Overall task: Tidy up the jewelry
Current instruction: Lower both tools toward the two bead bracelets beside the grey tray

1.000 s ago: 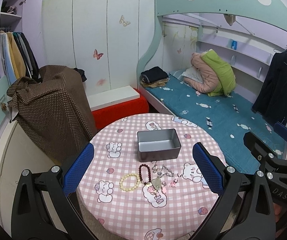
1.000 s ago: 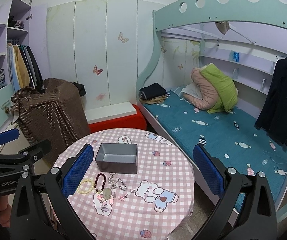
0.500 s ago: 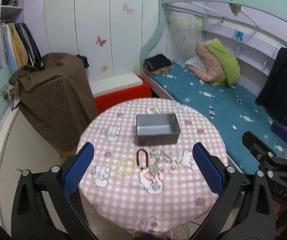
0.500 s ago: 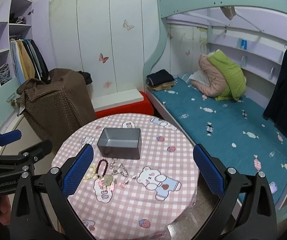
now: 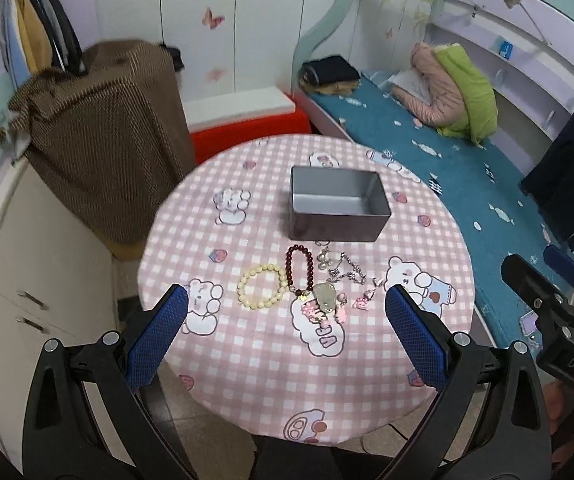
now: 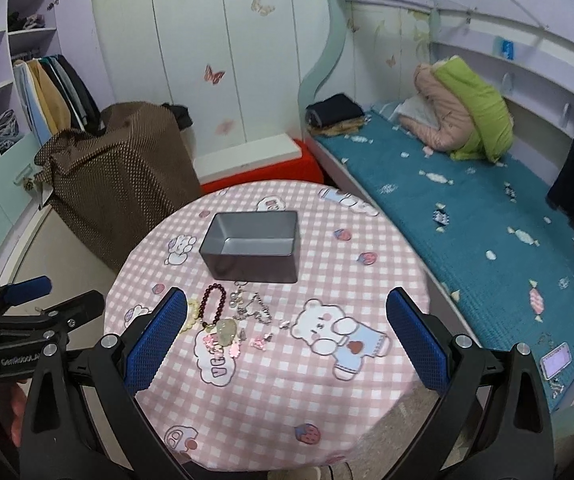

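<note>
None of the jewelry is in the grey tin [image 5: 339,204] yet; its floor shows bare, so by my reading the sorting has not begun. All pieces lie loose on the pink checked worktop [image 5: 247,360], ahead of and between the spread fingers of the left gripper [image 5: 286,340]: a cream bead bracelet [image 5: 260,286] nearest the left finger, a dark red bead bracelet [image 5: 299,270] just beside it, a pale green pendant [image 5: 324,295] at that bracelet's near end, a tangle of silver chain and pearl earrings [image 5: 341,266] farther out toward the tin, and small pink charms [image 5: 363,302] toward the right finger. Both grippers hang above the worktop, fingers wide apart, holding nothing. The right gripper [image 6: 286,340] sits over bare cloth, the jewelry ahead near its left finger [image 6: 155,340]. The tin stands just beyond the pile, nothing between. Likely snags: chain and pendant touch or overlap the red bracelet, so one lift may drag neighbours. A bed [image 6: 467,216] lies off beyond the right finger, and a brown draped bundle [image 5: 99,136] beyond the left; both well clear.
</note>
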The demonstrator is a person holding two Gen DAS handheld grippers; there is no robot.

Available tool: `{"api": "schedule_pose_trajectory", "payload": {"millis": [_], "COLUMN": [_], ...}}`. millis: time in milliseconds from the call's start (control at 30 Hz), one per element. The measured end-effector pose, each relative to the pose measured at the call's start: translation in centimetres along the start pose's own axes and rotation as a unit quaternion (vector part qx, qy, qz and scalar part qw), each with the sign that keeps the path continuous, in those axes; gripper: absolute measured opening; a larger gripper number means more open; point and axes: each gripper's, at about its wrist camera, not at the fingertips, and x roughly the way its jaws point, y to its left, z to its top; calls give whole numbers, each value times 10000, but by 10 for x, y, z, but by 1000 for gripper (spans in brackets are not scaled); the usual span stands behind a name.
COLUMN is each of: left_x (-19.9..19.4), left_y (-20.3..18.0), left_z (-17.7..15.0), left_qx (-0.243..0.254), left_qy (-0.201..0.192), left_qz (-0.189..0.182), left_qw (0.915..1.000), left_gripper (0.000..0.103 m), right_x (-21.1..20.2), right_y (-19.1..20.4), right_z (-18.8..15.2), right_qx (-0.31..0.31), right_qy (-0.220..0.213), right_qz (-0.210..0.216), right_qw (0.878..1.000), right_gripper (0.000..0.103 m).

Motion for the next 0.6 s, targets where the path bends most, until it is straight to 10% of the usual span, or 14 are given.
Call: {"api": "schedule_pose_trajectory", "payload": {"millis": [600], "left_x": [166], "left_y": [71], "left_z": [19], "left_qx": [-64], "left_qy": [1666], "left_qz": [-178], "left_qw": [9858], "left_gripper": [90], "right_x": [139], "right_y": [52], "right_z": [10], "right_qx": [-513], "right_qy": [1440], "right_qz": [571], "right_qw": [9866], "right_gripper": [84]}}
